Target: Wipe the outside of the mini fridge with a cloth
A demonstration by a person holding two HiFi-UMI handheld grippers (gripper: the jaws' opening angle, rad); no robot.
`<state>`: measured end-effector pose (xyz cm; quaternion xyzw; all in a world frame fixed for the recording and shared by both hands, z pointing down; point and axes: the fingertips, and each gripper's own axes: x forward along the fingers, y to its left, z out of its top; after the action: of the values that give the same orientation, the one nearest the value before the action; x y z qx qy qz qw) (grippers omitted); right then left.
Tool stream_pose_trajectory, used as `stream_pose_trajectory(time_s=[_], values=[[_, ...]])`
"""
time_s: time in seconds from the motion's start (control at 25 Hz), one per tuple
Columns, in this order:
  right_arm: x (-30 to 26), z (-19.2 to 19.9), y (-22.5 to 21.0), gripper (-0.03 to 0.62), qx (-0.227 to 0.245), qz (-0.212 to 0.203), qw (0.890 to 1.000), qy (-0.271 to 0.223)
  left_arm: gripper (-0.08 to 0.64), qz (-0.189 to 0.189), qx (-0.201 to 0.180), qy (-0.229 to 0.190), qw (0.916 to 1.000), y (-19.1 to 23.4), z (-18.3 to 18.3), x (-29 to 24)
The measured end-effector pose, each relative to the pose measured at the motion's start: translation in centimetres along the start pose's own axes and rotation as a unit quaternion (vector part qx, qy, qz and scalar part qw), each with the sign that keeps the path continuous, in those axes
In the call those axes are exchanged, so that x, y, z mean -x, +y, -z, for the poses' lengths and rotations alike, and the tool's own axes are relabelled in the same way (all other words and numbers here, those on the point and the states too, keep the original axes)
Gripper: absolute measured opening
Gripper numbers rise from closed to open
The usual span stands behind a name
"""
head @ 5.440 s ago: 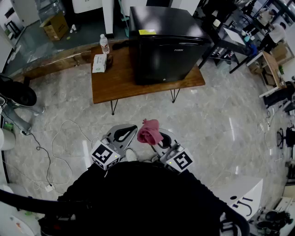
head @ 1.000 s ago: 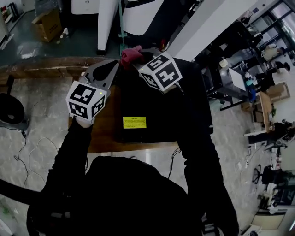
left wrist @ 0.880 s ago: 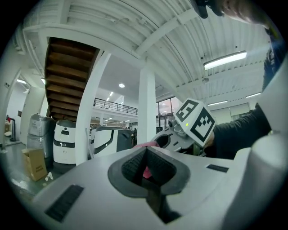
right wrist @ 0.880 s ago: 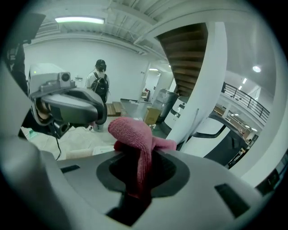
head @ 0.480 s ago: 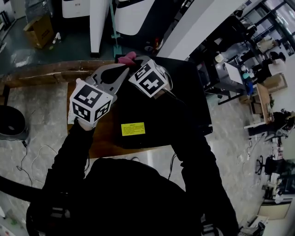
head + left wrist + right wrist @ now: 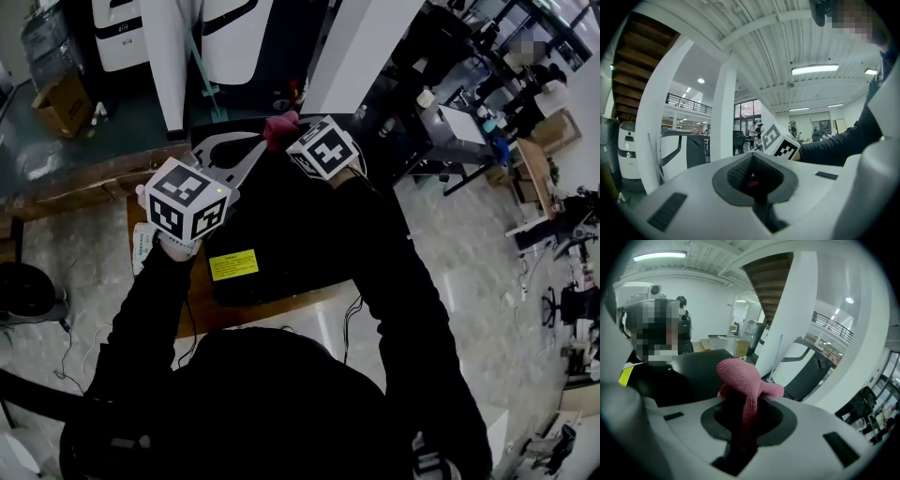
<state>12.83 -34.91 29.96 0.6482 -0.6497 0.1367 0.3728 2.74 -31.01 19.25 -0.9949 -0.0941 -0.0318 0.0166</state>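
The black mini fridge point(image 6: 281, 220) stands on a wooden table point(image 6: 202, 305), seen from above, with a yellow label point(image 6: 233, 264) on its top. My right gripper point(image 6: 292, 133) is shut on a pink cloth point(image 6: 278, 125) and hangs over the fridge's far top edge. In the right gripper view the cloth point(image 6: 740, 376) bulges up out of the right gripper point(image 6: 750, 401), with the fridge's black top point(image 6: 696, 363) behind it. My left gripper point(image 6: 255, 142) is shut and holds nothing, just left of the cloth. The left gripper point(image 6: 752, 157) points out into the hall.
A white packet point(image 6: 141, 246) lies at the table's left end. White machines point(image 6: 131, 37) and a white pillar point(image 6: 347, 56) stand behind the fridge, and a cardboard box point(image 6: 64, 103) sits at the far left. Desks point(image 6: 459, 122) fill the right. Cables point(image 6: 66, 366) trail on the floor.
Five seconds ago both grippers hung low by my body, away from the table. They now reach over the fridge's far top edge. The cloth has shifted slightly right in the last second.
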Motion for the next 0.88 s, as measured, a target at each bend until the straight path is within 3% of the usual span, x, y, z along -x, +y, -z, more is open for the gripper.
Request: stream_pose_trajectory(time_s=[0.32,0.52,0.68,0.8,0.88], values=[[5.6,8.4,-8.2,0.081,-0.053,0.053,0.997,0.022,0.002,0.037,-0.036,0.011,0.9986,-6.0,-2.1,-4.8],[8.2,13.1,-12.8,0.081,-0.098,0.077,0.991,0.040,0.002,0.031,-0.030,0.015,0.9989,-7.8,-1.9,-5.7],[10.4,15.9,-14.8,0.081,-0.106,0.102,0.988,0.051,0.002,0.010,-0.045,0.017,0.9988,-9.1,-2.1,-5.0],[12.6,15.1,-14.9,0.081,-0.107,0.113,0.988,0.015,0.002,-0.011,-0.055,0.014,0.9983,-9.8,-3.0,-3.7],[15.2,12.3,-13.6,0.083,-0.112,0.109,0.986,-0.052,0.002,-0.026,-0.058,0.001,0.9980,-10.2,-4.1,-2.1]])
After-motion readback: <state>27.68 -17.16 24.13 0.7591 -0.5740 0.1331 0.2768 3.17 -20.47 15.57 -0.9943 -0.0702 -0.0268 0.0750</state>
